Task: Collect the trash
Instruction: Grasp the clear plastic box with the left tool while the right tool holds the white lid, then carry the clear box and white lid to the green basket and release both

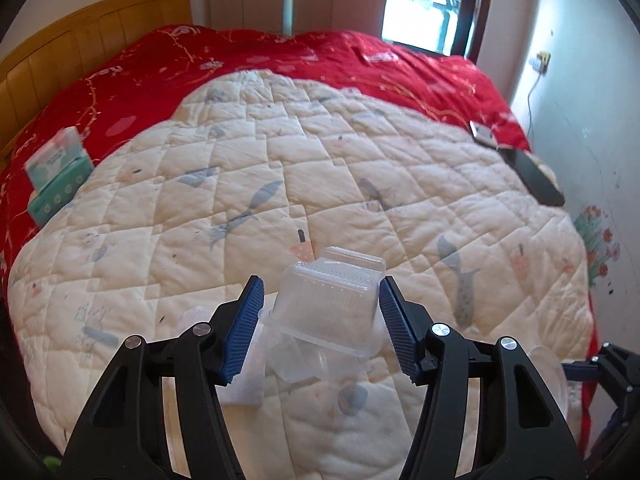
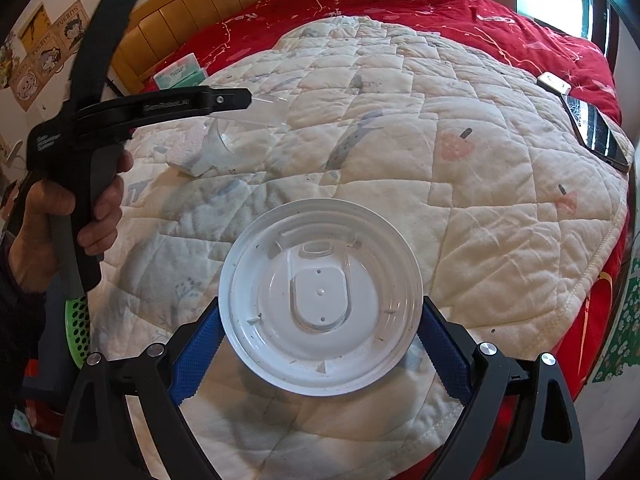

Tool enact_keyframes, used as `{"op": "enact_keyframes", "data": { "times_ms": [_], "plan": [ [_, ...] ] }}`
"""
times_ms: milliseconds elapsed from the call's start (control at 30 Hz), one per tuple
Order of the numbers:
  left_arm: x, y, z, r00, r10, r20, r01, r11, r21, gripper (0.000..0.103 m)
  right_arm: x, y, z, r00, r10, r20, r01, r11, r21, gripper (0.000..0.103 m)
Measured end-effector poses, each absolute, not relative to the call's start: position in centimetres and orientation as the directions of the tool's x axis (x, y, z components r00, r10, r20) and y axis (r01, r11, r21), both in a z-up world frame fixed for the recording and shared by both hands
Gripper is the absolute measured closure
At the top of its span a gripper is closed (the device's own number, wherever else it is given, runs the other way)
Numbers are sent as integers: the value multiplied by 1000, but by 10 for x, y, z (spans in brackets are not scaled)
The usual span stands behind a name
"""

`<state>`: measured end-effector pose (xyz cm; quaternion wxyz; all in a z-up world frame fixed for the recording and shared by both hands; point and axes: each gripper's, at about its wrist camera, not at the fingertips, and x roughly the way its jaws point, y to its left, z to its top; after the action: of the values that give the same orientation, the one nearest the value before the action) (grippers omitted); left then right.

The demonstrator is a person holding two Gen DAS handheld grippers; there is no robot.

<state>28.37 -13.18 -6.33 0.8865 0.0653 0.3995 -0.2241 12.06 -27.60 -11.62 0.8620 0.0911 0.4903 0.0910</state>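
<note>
A clear plastic clamshell box [image 1: 328,308] sits between the blue pads of my left gripper [image 1: 320,282], which press on its sides. From the right wrist view the left gripper [image 2: 240,100] holds that clear box [image 2: 264,116] just above the white quilt [image 2: 440,208], with a person's hand [image 2: 100,208] on its handle. Under it lie a white tissue scrap [image 1: 244,384] and crumpled clear plastic [image 1: 296,360]. My right gripper [image 2: 322,308] is shut on a round white plastic lid [image 2: 320,296], gripped at its rim over the quilt's near edge.
A green tissue box [image 1: 56,176] rests on the red bedspread [image 1: 280,56] at the left. A dark phone [image 2: 596,128] and a small white device [image 2: 554,82] lie at the quilt's right edge. A green perforated basket [image 2: 78,328] stands beside the bed.
</note>
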Motion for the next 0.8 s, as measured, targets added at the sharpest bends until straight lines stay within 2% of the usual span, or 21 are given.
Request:
{"op": "enact_keyframes", "data": {
  "times_ms": [267, 433, 800],
  "plan": [
    [230, -81, -26, 653, -368, -662, 370, 918, -145, 44, 109, -258, -95, 530, 265, -806, -101, 963, 250, 14],
    [190, -39, -7, 710, -330, -621, 301, 941, -157, 44, 102, -235, -81, 540, 292, -789, -146, 956, 254, 14],
    [96, 78, 5, 796, -118, -594, 45, 990, -136, 44, 92, -168, -61, 524, 367, -768, -287, 926, 247, 14]
  ]
}}
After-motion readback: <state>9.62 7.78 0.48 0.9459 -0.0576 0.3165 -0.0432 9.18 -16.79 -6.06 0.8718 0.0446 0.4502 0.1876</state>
